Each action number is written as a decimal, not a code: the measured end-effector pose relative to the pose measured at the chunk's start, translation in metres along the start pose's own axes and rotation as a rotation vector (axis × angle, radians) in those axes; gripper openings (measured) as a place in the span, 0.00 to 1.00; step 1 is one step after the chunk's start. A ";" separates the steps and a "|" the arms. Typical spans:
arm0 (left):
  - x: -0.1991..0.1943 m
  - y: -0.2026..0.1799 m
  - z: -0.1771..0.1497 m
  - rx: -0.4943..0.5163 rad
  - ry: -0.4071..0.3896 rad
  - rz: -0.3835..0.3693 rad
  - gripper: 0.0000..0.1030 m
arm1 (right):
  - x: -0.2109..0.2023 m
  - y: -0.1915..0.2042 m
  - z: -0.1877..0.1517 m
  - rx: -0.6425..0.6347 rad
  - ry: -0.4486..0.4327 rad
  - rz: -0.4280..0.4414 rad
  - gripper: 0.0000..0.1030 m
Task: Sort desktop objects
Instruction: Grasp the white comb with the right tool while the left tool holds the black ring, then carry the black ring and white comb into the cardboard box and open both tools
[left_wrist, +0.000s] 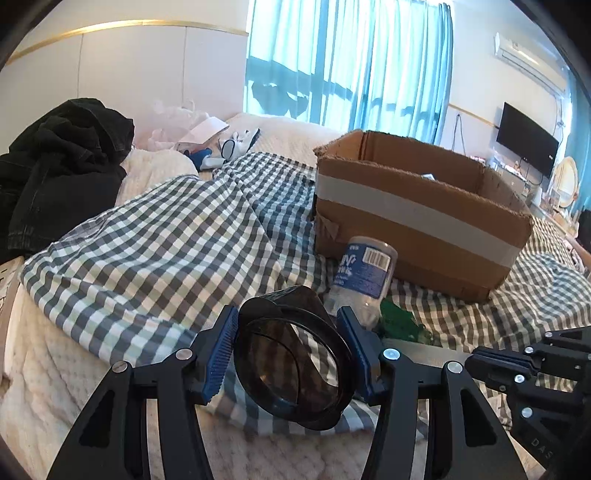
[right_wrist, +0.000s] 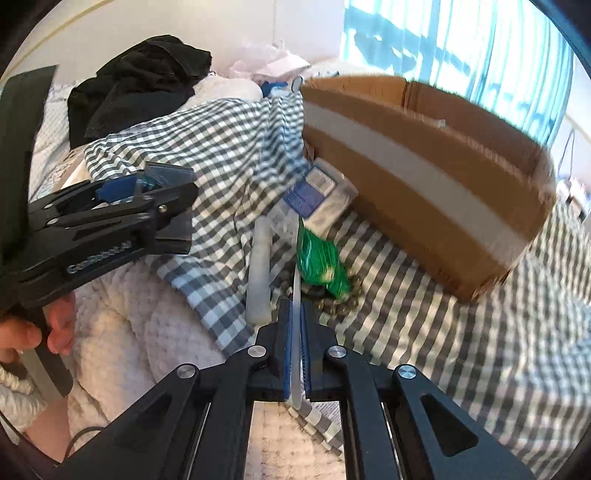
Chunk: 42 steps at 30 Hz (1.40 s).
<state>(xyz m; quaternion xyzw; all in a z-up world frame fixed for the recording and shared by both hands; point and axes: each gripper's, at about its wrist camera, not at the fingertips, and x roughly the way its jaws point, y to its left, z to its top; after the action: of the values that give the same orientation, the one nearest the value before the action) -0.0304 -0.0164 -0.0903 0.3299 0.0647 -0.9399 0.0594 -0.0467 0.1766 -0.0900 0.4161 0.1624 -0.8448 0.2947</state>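
1. Holding a dark, see-through plastic cup (left_wrist: 291, 356) across its body, the left gripper (left_wrist: 291, 352) has its two blue pads (left_wrist: 221, 354) pressed on opposite sides of the wall. The cup lies on its side in the grip, open mouth toward the camera, over the checked cloth (left_wrist: 155, 236) on the bed.
2. I judge the cup light and thin-walled. It looks slightly springy, so a hard squeeze could flex the wall or pop the cup out. Near the rim, where the wall is stiffest, seems the safer place to take it.
3. The right gripper (right_wrist: 296, 354) has its fingers together on a thin, flat, pale strip (right_wrist: 296, 306) held edge-up; I cannot tell what the strip is. It looks stiff but narrow and smooth, so it could pivot or slide between the pads.
4. A plastic bottle (left_wrist: 364, 273) with a blue label lies on its side against the cardboard box (left_wrist: 421, 218). It looks empty, hence light, round and ready to roll; gripping it across the labelled middle seems best.
5. Just beside the bottle sits a green bundle (right_wrist: 321, 262) on a string of dark beads (right_wrist: 338, 304). Both look soft and loose, likely to sag or trail when lifted.
6. The box stands open-topped near both grippers, the likely place for these things.
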 end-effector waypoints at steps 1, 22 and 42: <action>0.000 -0.002 -0.001 0.003 0.006 0.002 0.55 | 0.004 -0.001 0.000 0.014 0.013 0.009 0.04; 0.023 0.001 -0.007 -0.043 0.083 -0.014 0.55 | 0.084 0.004 -0.014 0.040 0.208 0.019 0.03; -0.005 -0.008 -0.011 -0.038 0.036 -0.012 0.55 | -0.024 0.001 -0.019 0.149 -0.013 0.032 0.02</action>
<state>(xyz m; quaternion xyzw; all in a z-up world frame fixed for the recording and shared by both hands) -0.0212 -0.0062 -0.0951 0.3452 0.0855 -0.9328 0.0589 -0.0228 0.1943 -0.0825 0.4341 0.0905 -0.8524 0.2773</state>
